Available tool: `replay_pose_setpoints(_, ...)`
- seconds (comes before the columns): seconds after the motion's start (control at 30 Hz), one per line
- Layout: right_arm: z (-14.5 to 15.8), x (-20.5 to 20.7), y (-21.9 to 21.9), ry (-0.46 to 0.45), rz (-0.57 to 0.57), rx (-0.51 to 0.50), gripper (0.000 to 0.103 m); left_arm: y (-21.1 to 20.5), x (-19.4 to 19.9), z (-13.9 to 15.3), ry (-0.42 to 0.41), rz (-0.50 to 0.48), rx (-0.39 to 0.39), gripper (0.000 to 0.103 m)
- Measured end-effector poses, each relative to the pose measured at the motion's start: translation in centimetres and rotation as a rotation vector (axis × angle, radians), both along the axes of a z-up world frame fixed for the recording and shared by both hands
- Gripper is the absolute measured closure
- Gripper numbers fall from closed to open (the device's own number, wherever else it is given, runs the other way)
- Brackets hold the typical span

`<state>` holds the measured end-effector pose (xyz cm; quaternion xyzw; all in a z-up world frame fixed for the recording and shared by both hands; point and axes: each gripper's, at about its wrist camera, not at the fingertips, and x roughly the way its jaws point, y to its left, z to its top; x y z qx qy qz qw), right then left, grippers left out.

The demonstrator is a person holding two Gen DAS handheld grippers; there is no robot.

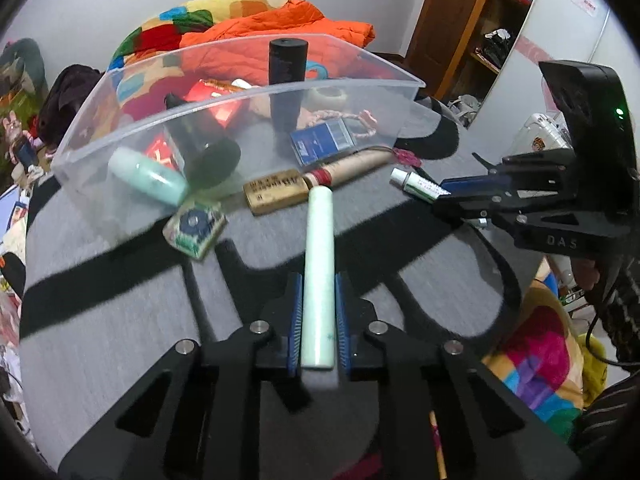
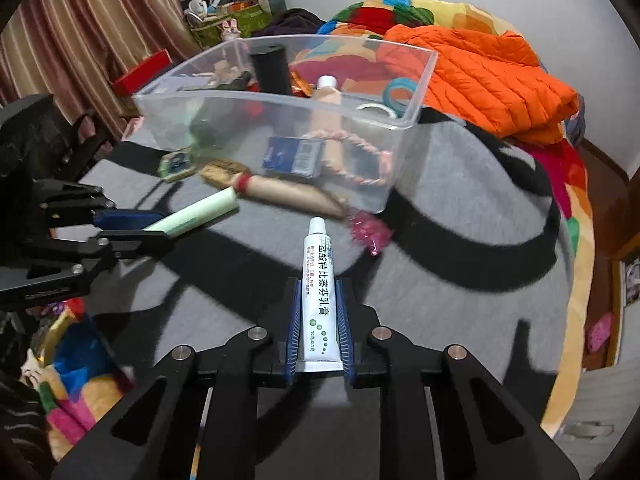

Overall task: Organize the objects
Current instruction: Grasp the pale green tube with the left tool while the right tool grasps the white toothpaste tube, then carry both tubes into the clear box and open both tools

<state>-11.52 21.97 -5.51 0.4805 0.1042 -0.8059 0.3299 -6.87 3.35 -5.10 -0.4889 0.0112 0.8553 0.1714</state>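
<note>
Both grippers closed on tubes, in front of the clear plastic bin.

Left wrist view: the left gripper (image 1: pixel 319 320), at the bottom centre, has its blue pads pressed on a pale green cylindrical tube (image 1: pixel 319 276) that points up the frame toward the clear plastic storage bin (image 1: pixel 224 100) in the upper middle; at the right edge the right gripper (image 1: pixel 460 196) holds a small white ointment tube (image 1: pixel 416 186) above the grey and black blanket (image 1: pixel 100 320). Right wrist view: the right gripper (image 2: pixel 320 328), at the bottom centre, is shut on the white ointment tube (image 2: pixel 319 280) with its cap pointing up; at the left the left gripper (image 2: pixel 132 228) clamps the green tube (image 2: pixel 196 214), and the bin (image 2: pixel 416 112) stands in the upper centre, holding a tall black cylinder (image 2: pixel 272 68) and a blue card box (image 2: pixel 296 156).
</note>
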Motion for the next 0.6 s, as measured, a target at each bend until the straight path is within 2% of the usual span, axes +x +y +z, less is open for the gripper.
replay_pose_setpoints(0.23, -0.1, 1.2, -0.9, -0.004, -0.014, -0.044, 0.087, 1.3, -0.9, -0.2, 0.006, -0.015, -0.043, 0.088)
replay_pose_setpoints(0.43, -0.4, 0.9, -1.1, -0.007, -0.066, -0.073, 0.087, 2.5, -1.7, -0.4, 0.057, -0.018, -0.101, 0.088)
replay_pose_setpoints(0.6, 0.5, 0.8, -0.5, 0.006, -0.105, -0.125, 0.087, 2.2, -0.8, 0.1, 0.064, -0.007, -0.092, 0.088)
